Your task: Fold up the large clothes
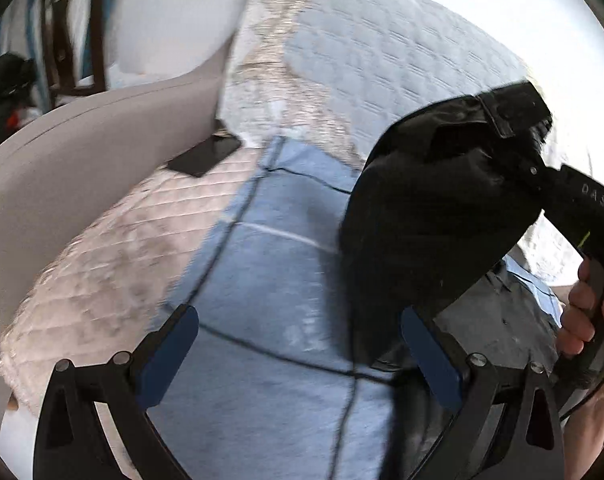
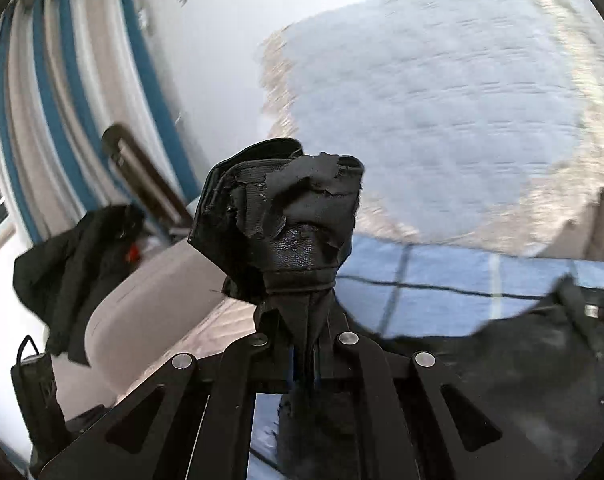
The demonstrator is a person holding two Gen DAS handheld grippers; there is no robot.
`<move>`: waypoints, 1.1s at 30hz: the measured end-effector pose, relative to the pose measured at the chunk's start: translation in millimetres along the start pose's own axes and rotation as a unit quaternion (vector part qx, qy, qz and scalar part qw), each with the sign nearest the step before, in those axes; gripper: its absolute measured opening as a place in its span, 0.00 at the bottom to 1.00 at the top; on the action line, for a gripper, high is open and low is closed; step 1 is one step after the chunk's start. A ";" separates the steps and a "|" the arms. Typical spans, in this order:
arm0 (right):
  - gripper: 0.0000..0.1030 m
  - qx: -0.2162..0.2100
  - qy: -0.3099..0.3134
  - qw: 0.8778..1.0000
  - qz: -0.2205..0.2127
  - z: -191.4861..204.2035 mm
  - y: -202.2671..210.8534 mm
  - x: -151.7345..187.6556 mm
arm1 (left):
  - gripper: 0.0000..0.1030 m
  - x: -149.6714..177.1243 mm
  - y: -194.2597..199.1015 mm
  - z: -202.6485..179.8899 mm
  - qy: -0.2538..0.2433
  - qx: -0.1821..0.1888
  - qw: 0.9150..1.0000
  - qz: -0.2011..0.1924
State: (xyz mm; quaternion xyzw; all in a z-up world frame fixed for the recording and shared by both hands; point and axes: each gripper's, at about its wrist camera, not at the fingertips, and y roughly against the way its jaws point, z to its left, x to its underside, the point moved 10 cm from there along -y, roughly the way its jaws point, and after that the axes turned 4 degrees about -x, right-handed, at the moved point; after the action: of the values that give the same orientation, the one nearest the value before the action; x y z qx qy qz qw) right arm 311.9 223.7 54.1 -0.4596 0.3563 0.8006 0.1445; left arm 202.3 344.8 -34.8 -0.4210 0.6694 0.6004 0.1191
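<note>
I hold the black garment (image 2: 285, 216) lifted over the bed (image 1: 261, 280), right gripper (image 2: 302, 360) clamped on a bunched edge — left gripper (image 1: 297, 344) spread, empty — soft, limp, probably heavy, so regrip at a seam.

Quilted bed (image 1: 382, 60) carries blue checked sheet (image 1: 269, 280), perhaps phone (image 1: 203, 156).

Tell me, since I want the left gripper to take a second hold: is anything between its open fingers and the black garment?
Nothing visible is. The left gripper is open over the blue checked blanket, and the black garment hangs to its right from the shut right gripper, with only blanket between.
</note>
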 end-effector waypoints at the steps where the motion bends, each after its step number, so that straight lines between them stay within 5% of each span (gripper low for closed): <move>1: 0.05 0.008 -0.005 1.000 -0.007 -10.8 8.7 -2.4 | 1.00 -0.8 -1.9 -8.2 -0.003 0.006 1.000 0.000; 8: 0.05 0.052 -0.083 0.995 -0.026 -94.2 58.6 12.5 | 1.00 3.6 -24.2 -65.8 -0.033 0.039 0.998 0.024; 23: 0.05 0.113 -0.195 0.973 -0.036 -237.5 128.5 75.5 | 1.00 21.3 -71.7 -158.1 -0.090 0.033 0.994 0.056; 33: 0.13 0.101 -0.272 0.957 0.017 -275.9 117.9 140.9 | 1.00 45.8 -110.4 -169.9 -0.141 -0.046 0.985 0.088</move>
State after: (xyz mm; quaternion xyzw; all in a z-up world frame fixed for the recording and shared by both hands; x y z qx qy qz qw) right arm 345.1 -67.0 -101.8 -0.2016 0.3900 0.8576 0.2679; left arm 310.8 180.2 -100.3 -0.2764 0.6520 0.6921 0.1394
